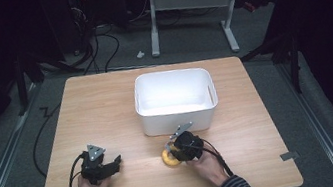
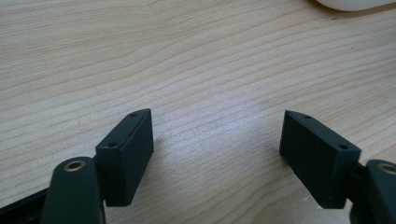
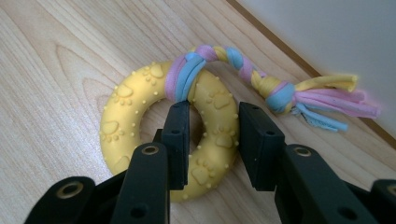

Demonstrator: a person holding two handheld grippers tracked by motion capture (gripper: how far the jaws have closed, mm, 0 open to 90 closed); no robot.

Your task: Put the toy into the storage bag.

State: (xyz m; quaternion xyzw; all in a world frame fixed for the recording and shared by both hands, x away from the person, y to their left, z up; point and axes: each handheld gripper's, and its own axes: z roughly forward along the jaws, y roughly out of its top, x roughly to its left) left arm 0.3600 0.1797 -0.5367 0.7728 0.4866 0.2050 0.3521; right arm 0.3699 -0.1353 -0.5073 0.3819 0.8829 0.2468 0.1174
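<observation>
A yellow rubber ring toy [image 3: 121,116] with paw prints lies flat on the wooden table [image 1: 107,113], just in front of the white bin [image 1: 178,119]. A braided pink, blue and yellow rope tail [image 3: 261,79] is knotted to it and points toward the bin wall. My right gripper [image 3: 215,116] is shut on the ring's band, one jaw inside the hole and the other outside. From the high view the ring [image 1: 167,158] peeks out left of that gripper [image 1: 183,147]. My left gripper [image 2: 217,126] rests open over bare wood at the front left [image 1: 112,163].
The white bin [image 1: 171,75] stands at the table's middle back with nothing visible inside. Its wall [image 3: 327,37] is close behind the toy. Tape marks sit at both front corners. Desk legs and cables are on the floor beyond the table.
</observation>
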